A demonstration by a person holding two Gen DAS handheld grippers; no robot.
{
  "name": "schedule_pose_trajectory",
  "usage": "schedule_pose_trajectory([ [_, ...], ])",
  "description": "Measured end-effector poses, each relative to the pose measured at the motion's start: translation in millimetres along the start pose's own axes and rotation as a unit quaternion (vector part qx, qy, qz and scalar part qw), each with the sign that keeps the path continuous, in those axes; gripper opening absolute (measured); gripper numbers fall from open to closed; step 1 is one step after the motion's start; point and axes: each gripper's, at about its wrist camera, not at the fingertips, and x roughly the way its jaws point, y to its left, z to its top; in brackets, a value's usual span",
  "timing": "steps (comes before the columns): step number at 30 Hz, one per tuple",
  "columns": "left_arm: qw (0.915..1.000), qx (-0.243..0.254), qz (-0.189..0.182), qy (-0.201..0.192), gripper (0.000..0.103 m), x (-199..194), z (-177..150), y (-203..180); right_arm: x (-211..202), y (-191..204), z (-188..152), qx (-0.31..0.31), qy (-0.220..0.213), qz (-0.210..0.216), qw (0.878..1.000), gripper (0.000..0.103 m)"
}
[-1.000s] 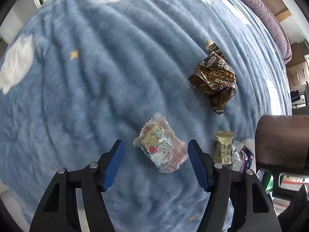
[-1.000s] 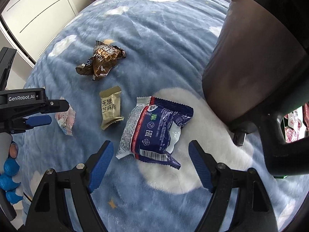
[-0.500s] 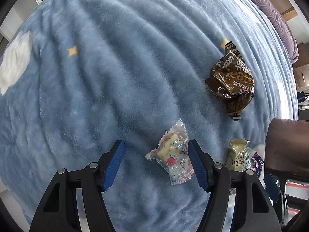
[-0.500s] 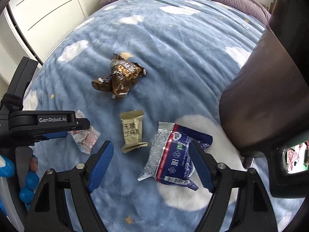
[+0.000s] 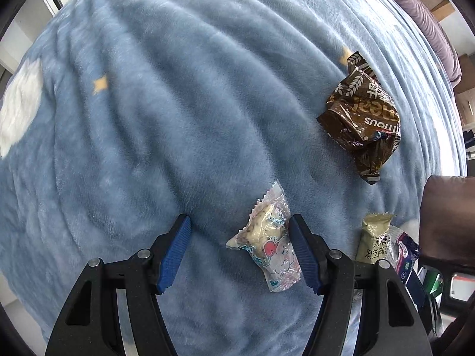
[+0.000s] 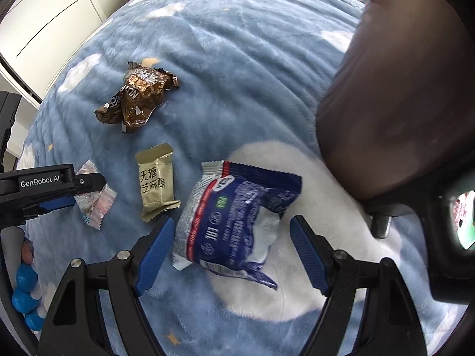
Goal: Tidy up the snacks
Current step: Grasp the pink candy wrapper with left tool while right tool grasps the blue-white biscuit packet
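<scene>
Snacks [image 6: 237, 222] lie on the blanket [image 5: 148, 118] between both open tongs [image 6: 230, 250].

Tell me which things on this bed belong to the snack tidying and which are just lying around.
Part of the job: pink cartoon packet, gold sesame packet, blue and white packet, crumpled brown wrapper, dark brown container.

Just there: blue cloud blanket, white wardrobe, purple bedding.
</scene>
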Motion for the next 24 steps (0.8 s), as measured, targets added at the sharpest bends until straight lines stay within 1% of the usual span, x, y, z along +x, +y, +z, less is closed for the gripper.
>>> schedule_pose_trajectory([
  [4,1.0000,-0.003,0.004,0.001,0.062,2.9,3.9,-4.0,10.2,0.3,2.2,0.015,0.013,0.003,1.000,0.103],
  [10,0.9999,0.007,0.006,-0.007,0.059,3.0,1.7,-9.3,20.7,0.5,6.4,0.017,0.030,-0.001,0.999,0.103],
  [16,0.9999,0.005,0.007,-0.010,0.059,4.1,1.9,-20.2,24.1,0.9,4.6,0.012,0.036,-0.005,0.999,0.103],
  [21,0.9999,0.010,0.003,-0.012,0.059,-2.7,-8.9,-29.2,29.4,6.3,6.2,0.001,0.041,-0.006,0.999,0.103],
  [24,0.9996,0.019,0.009,-0.017,0.059,-2.2,-10.8,-36.6,31.5,5.7,5.2,0.001,0.044,-0.004,0.999,0.103],
])
